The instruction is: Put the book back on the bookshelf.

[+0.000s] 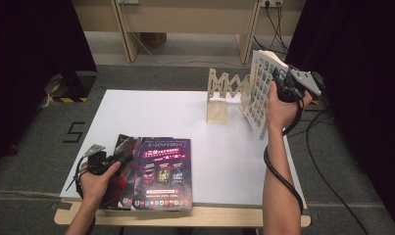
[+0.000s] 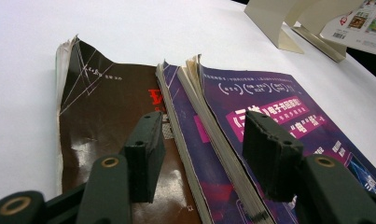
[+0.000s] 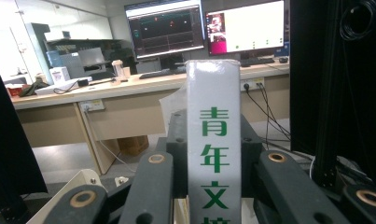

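right gripper (image 1: 282, 84): jaws clamped on book spine (image 3: 213, 154) | left gripper (image 1: 117, 159): jaws open, straddling stacked magazines (image 2: 213, 154) on counter (image 1: 151, 112)

Soft overhead light, slight blur

Wooden folding rack (image 1: 223, 93) stands upright at far side of white desk (image 1: 185, 112). Behind: long counter (image 3: 129, 88) w/ 2 lit monitors (image 3: 164, 28), keyboard. Black curtains both sides, cables on grey floor (image 1: 33, 142).
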Available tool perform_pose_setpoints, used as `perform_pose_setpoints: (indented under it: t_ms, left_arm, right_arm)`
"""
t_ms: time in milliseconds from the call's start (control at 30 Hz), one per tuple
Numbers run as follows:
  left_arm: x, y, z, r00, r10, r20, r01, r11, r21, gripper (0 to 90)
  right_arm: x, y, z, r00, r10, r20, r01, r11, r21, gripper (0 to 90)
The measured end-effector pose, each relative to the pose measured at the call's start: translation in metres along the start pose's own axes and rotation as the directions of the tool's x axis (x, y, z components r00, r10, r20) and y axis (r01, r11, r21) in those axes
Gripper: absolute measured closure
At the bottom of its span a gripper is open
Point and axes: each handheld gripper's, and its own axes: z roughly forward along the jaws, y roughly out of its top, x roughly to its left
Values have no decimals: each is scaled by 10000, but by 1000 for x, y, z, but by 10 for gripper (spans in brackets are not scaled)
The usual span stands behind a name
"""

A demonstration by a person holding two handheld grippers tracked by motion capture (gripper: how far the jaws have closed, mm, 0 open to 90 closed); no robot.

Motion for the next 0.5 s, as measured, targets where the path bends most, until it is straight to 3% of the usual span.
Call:
perform_pose_setpoints:
  t_ms: [300,500]
  left_arm:
    - [0,-1,0,10000,-6,7,6,10000,-6,475]
    - [0,0,0,10000,16,9,-16,10000,4,474]
  right_arm:
    - [-3,-13,9,10000,-45,-25,45,10000,-46,745]
    - [-5,-24,1,9998,-181,7,181,9998,-102,741]
